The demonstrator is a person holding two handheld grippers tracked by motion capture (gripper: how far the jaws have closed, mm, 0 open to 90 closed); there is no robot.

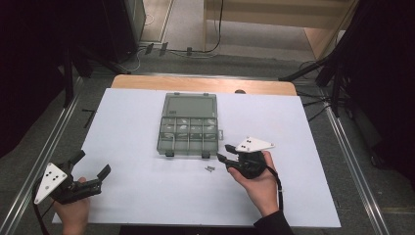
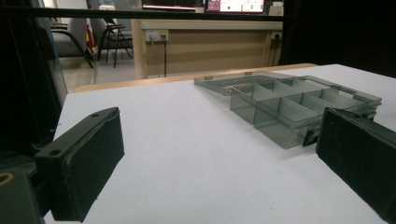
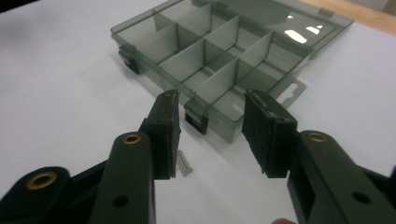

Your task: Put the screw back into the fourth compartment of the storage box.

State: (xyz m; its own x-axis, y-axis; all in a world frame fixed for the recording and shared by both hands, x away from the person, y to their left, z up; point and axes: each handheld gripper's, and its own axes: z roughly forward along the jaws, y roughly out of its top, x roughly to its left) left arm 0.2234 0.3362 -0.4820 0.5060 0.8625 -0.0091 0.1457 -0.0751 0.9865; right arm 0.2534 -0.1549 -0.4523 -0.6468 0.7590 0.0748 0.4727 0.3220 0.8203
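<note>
A smoky clear compartment box point(image 1: 188, 128) lies at the middle of the white table with its lid folded flat behind it. It also appears in the left gripper view point(image 2: 289, 100) and the right gripper view point(image 3: 224, 51). Two small screws point(image 1: 209, 168) lie loose just in front of the box's right latch, beside one jaw of my right gripper point(image 3: 183, 163). My right gripper point(image 1: 224, 152) point(image 3: 212, 100) points at the box's front right corner, its jaws apart and holding nothing. At the table's front left my left gripper point(image 1: 93, 164) point(image 2: 219, 121) is wide open and holds nothing.
The white table top point(image 1: 147, 196) ends in a wooden strip point(image 1: 195, 83) at the back. Metal rails point(image 1: 44, 161) run along both sides on the floor. Cables point(image 1: 195, 51) and dark stands lie beyond the far edge.
</note>
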